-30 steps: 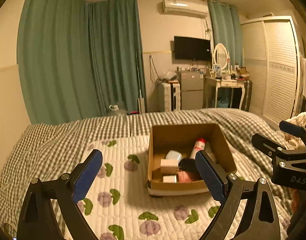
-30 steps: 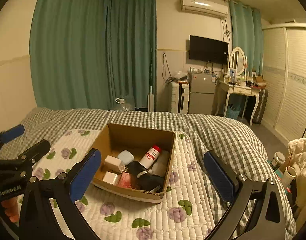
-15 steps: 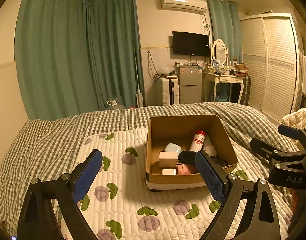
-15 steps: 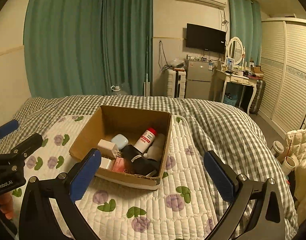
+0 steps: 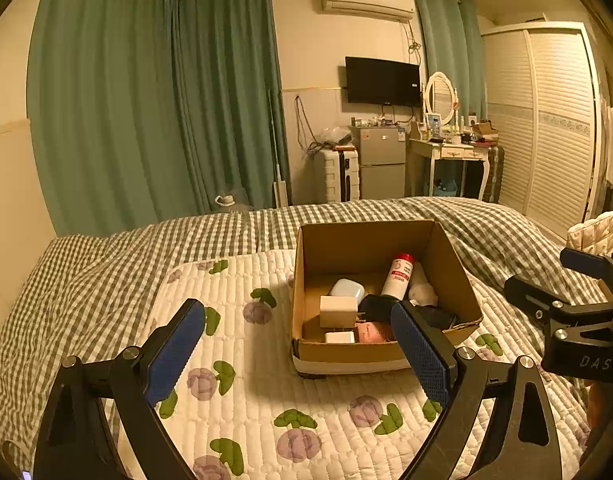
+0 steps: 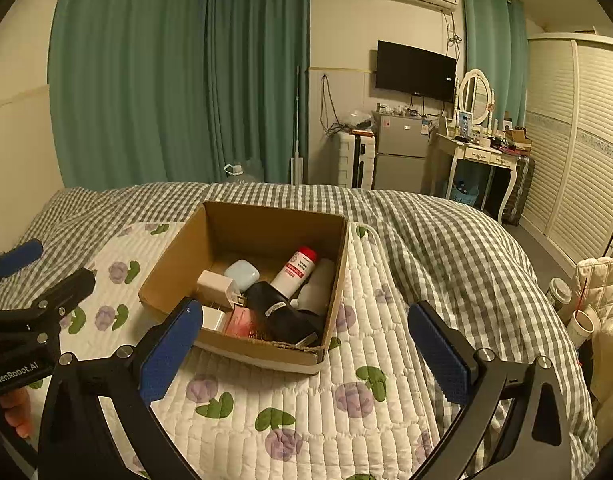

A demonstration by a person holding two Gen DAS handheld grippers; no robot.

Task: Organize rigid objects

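An open cardboard box [image 5: 368,240] sits on a quilted flower-print mat [image 5: 242,392] on the bed; it also shows in the right wrist view [image 6: 274,220]. Inside lie a white bottle with a red cap [image 5: 397,276] [image 6: 295,269], a pale blue case [image 5: 347,289] [image 6: 241,272], a white charger cube [image 5: 337,311] [image 6: 218,286], a pink item [image 6: 240,322] and a black object [image 6: 278,312]. My left gripper [image 5: 302,354] is open and empty, in front of the box. My right gripper [image 6: 306,354] is open and empty, in front of the box's near right corner.
A grey checked duvet [image 6: 426,240] covers the bed around the mat. A cream quilted item [image 6: 602,280] and cups [image 6: 558,292] stand at the right bedside. Green curtains [image 5: 146,120], a small fridge [image 5: 376,160] and a dressing table [image 5: 450,148] stand behind.
Both grippers have drawn back and risen slightly from the box, so it sits farther away and more of the mat shows. Both stayed open.
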